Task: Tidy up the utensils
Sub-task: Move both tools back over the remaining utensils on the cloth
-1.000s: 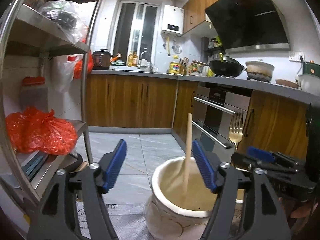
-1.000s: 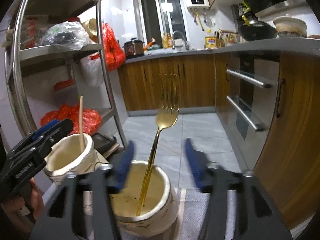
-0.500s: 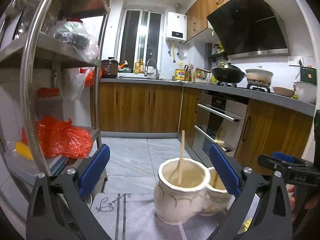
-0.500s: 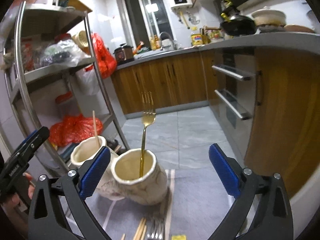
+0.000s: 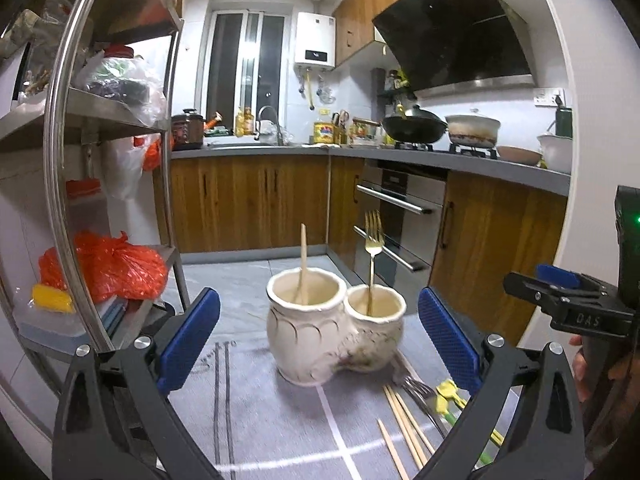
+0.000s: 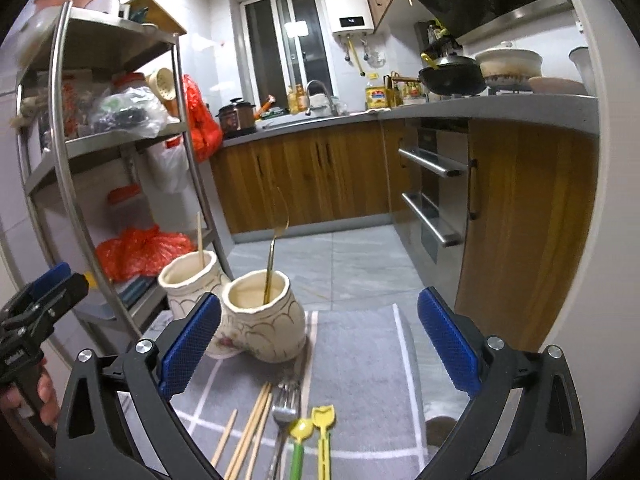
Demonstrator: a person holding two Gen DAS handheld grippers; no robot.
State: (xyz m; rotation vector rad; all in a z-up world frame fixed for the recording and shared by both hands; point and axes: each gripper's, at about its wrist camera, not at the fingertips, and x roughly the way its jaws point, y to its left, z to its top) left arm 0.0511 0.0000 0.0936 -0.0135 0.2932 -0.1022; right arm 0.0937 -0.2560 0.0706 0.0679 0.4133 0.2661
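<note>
Your left gripper (image 5: 318, 344) is spread wide and holds nothing; your right gripper (image 6: 318, 344) is likewise spread and empty. In the left view the right tool's black body reads "DAS"; other printing is too small to read.

The holder (image 5: 334, 332) is a glazed cream ceramic piece, two rounded pots joined side by side with thin dark scallop lines. It stands on the mat (image 5: 280, 420), between your left fingers and further off. Its left pot holds one plain wooden chopstick (image 5: 303, 264), upright; its right pot holds a gold metal fork (image 5: 372, 256), tines up.

Near you, right of the holder, loose utensils lie flat on the mat: pale wooden chopsticks (image 6: 250, 436), a steel fork (image 6: 285, 408), and two yellow-headed plastic picks (image 6: 314, 440), one with a green handle.

The mat is grey woven cloth with white grid lines. Beyond it are grey floor tiles, wood-fronted cabinets under a grey counter, and a steel oven. A steel rack (image 5: 68, 168) at left carries orange plastic bags.
</note>
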